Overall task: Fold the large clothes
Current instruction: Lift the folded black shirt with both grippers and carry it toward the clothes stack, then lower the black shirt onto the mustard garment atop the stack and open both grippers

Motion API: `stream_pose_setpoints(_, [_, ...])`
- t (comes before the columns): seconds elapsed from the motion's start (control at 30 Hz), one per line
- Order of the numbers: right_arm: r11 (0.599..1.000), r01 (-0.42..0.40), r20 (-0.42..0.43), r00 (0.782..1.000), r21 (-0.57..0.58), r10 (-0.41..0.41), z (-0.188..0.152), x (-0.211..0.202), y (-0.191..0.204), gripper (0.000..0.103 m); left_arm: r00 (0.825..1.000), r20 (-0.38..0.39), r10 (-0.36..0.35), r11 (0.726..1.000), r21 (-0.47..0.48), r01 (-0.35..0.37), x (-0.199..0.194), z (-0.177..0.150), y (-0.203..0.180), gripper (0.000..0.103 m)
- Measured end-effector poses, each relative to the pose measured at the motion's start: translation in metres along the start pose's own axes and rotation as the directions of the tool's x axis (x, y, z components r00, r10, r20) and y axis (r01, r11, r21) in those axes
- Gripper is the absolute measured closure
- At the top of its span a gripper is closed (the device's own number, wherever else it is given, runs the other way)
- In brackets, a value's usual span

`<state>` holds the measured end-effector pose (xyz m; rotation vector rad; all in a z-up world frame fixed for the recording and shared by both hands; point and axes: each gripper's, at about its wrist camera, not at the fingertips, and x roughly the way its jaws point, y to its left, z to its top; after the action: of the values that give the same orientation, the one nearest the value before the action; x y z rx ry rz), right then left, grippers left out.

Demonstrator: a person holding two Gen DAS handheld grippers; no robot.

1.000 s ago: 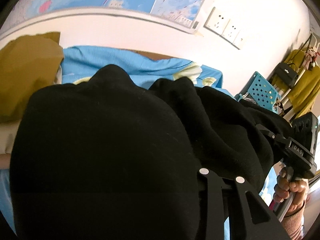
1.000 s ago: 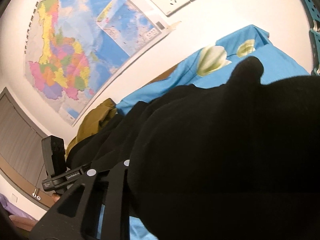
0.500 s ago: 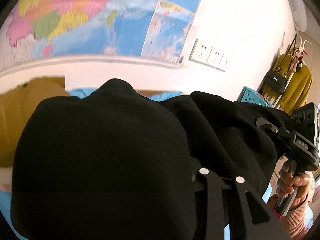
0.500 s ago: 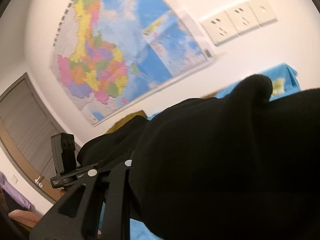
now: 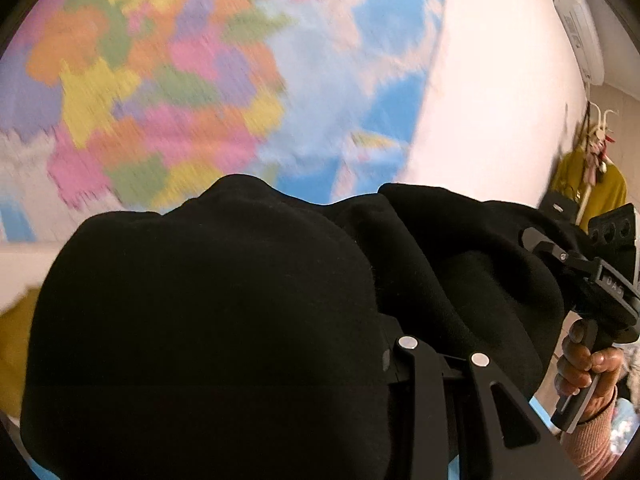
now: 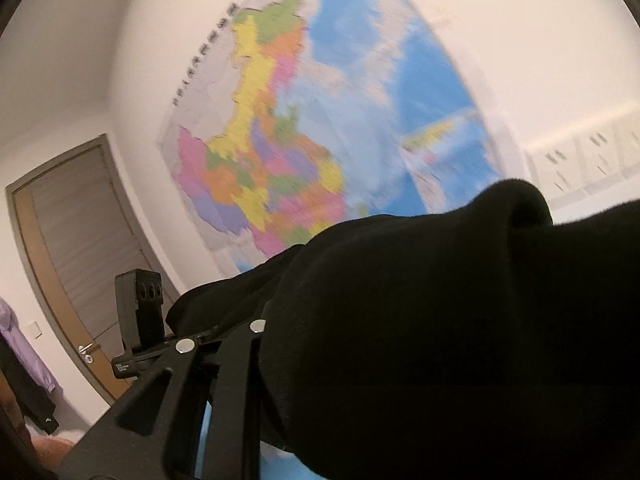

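A black garment [image 5: 208,320] fills the near and lower part of both wrist views, bunched thickly over the front of each tool so that the fingertips are buried in cloth. The left tool [image 5: 384,360] has the fabric gathered around its dark frame, and it appears to be pinching the garment, though the pads themselves are hidden. The right tool [image 6: 276,344] is likewise wrapped in the garment [image 6: 440,340], with a rounded fold standing up at the far right of its view; it too seems clamped on the cloth, pads out of sight. In the left view the right tool [image 5: 560,256] shows at the right edge, the garment stretching across to it, and a hand [image 5: 584,364] in a pink ribbed sleeve [image 5: 596,436] grips its handle. Beyond the cloth hangs a coloured wall map [image 5: 208,80], blurred, on a white wall [image 5: 500,100]. At the far right a mustard coat [image 5: 592,188] hangs on a rack. The right view shows a grey door [image 6: 76,240] at the left and wall sockets [image 6: 580,164] at the right. No container can be made out.
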<state>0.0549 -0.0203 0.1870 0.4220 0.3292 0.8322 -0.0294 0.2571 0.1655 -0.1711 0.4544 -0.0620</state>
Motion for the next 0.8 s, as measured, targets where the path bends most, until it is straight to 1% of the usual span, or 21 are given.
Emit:
stream_pose_setpoints(0.07, [0.999,-0.043,0.010,0.999,-0.025,0.043,0.015,0.025,0.013,0.083,0.999,0.033,0.041,0.999,-0.005,-0.041,-0.008,0.016,0.017,0.071])
stream_pose_setpoints(0.13, [0.996,-0.075,0.008,0.997,-0.041,0.076,0.024,0.051,0.024,0.083,0.994,0.064,0.094,0.996,-0.008,-0.093,-0.017,0.030,0.035,0.071])
stream_pose_setpoints(0.23, [0.989,-0.132,0.000,0.991,-0.059,0.132,0.035,0.098,0.042,0.083,0.978,0.101,0.181,0.983,-0.014,-0.181,-0.028,0.045,0.067,0.071])
stream_pose_setpoints(0.27, [0.986,-0.150,-0.002,0.989,-0.069,0.151,0.038,0.121,0.050,0.083,0.968,0.112,0.222,0.975,-0.017,-0.222,-0.032,0.050,0.080,0.071])
stream_pose_setpoints(0.3, [0.984,-0.159,-0.002,0.987,-0.080,0.160,0.039,0.134,0.056,0.083,0.957,0.124,0.261,0.965,-0.019,-0.261,-0.035,0.055,0.094,0.071])
stream_pose_setpoints(0.33, [0.981,-0.167,-0.002,0.986,-0.104,0.167,0.039,0.151,0.065,0.083,0.949,0.132,0.288,0.957,-0.017,-0.288,-0.036,0.059,0.105,0.071])
stream_pose_setpoints(0.37, [0.978,-0.171,0.001,0.985,-0.123,0.172,0.039,0.167,0.073,0.083,0.935,0.144,0.323,0.946,-0.024,-0.323,-0.038,0.064,0.121,0.071])
stream_pose_setpoints(0.4, [0.974,-0.178,0.004,0.984,-0.143,0.180,0.039,0.187,0.082,0.083,0.928,0.152,0.341,0.940,-0.030,-0.340,-0.039,0.068,0.133,0.071])
stream_pose_setpoints(0.47, [0.962,-0.205,0.005,0.978,-0.183,0.209,0.028,0.220,0.099,0.083,0.903,0.169,0.395,0.918,-0.052,-0.392,-0.041,0.073,0.168,0.071])
stream_pose_setpoints(0.5, [0.956,-0.235,-0.018,0.972,-0.175,0.235,0.019,0.235,0.103,0.083,0.896,0.171,0.409,0.913,-0.061,-0.404,-0.043,0.072,0.182,0.071])
stream_pose_setpoints(0.53, [0.952,-0.258,-0.045,0.966,-0.166,0.254,0.008,0.249,0.106,0.084,0.883,0.164,0.439,0.898,-0.076,-0.432,-0.043,0.066,0.206,0.071])
stream_pose_setpoints(0.6, [0.951,-0.271,-0.118,0.960,-0.149,0.255,-0.025,0.279,0.108,0.084,0.866,0.126,0.483,0.874,-0.118,-0.471,-0.042,0.046,0.247,0.070])
stream_pose_setpoints(0.63, [0.953,-0.276,-0.178,0.951,-0.124,0.252,-0.046,0.296,0.106,0.084,0.861,0.101,0.499,0.863,-0.143,-0.484,-0.040,0.033,0.265,0.069])
stream_pose_setpoints(0.67, [0.957,-0.278,-0.280,0.928,-0.081,0.246,-0.076,0.319,0.101,0.083,0.854,0.046,0.519,0.844,-0.185,-0.503,-0.036,0.014,0.291,0.068])
stream_pose_setpoints(0.7, [0.962,-0.269,-0.339,0.911,-0.055,0.236,-0.096,0.332,0.097,0.083,0.849,0.003,0.528,0.829,-0.216,-0.515,-0.032,-0.002,0.309,0.068])
stream_pose_setpoints(0.73, [0.968,-0.249,-0.405,0.889,-0.031,0.216,-0.121,0.345,0.091,0.078,0.836,-0.088,0.542,0.796,-0.265,-0.544,-0.022,-0.031,0.341,0.068])
stream_pose_setpoints(0.77, [0.975,-0.222,-0.482,0.855,-0.006,0.192,-0.147,0.357,0.084,0.073,0.825,-0.153,0.543,0.772,-0.294,-0.563,-0.015,-0.050,0.359,0.068])
stream_pose_setpoints(0.8, [0.979,-0.205,-0.510,0.840,0.017,0.185,-0.159,0.360,0.078,0.071,0.825,-0.212,0.523,0.755,-0.334,-0.565,-0.009,-0.072,0.377,0.068])
